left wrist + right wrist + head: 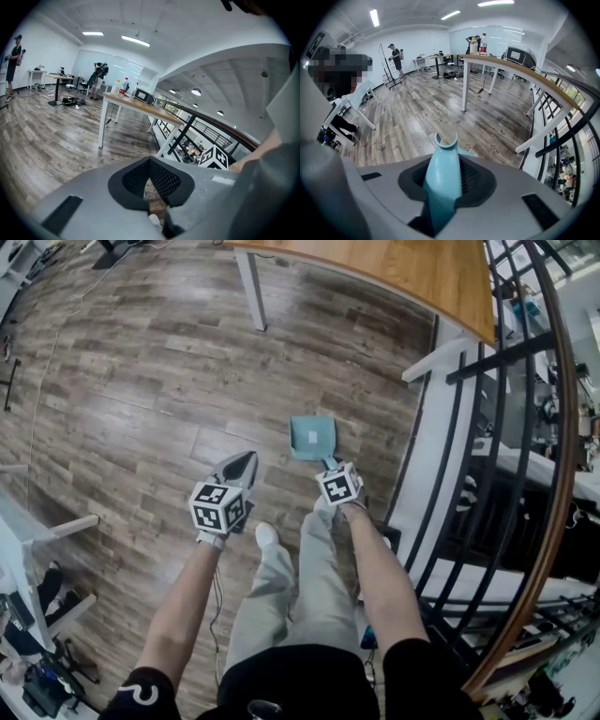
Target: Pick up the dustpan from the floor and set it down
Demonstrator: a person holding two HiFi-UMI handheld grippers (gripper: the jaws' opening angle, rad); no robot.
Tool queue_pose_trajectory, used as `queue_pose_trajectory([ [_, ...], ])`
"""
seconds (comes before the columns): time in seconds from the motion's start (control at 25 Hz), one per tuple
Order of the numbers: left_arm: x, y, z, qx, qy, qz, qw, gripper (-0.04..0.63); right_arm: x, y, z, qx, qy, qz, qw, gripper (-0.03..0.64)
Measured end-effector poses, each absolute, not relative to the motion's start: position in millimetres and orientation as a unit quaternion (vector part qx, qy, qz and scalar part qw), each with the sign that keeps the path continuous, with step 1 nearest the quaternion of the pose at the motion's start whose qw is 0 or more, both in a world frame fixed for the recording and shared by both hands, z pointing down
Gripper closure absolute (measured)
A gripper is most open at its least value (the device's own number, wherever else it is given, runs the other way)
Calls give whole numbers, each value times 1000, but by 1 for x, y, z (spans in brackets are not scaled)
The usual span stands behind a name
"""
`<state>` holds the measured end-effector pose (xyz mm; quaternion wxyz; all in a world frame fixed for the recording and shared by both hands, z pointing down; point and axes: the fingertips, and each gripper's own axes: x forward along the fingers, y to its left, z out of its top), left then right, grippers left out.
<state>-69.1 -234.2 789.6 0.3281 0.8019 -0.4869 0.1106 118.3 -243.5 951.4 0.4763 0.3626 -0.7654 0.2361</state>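
Teal dustpan [312,437] lying on the wood floor [150,381], pan end pointing away from the person. Handle [443,178] angled upward, clamped between the jaws of the right gripper [329,465]. Just to the left, left gripper [246,462] held above the floor, jaws pinched together on nothing. Beyond, 1 wooden tabletop [412,273]. At right, black railing [511,418].

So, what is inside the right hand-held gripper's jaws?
The teal handle of the dustpan, clamped by the right hand-held gripper. In that gripper's view its body covers most of the pan; only a teal edge shows.
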Motion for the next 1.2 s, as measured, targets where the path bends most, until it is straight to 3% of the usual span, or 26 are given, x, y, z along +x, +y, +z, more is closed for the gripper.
queue_pose_trajectory([
  [0.76,-50,-238,771,808,-483,121,314,600,130,-257,926,376,-784,211,447,543],
  [1.2,-53,-248,715,819,-487,118,279,600,126,-270,859,388,-785,223,428,543],
])
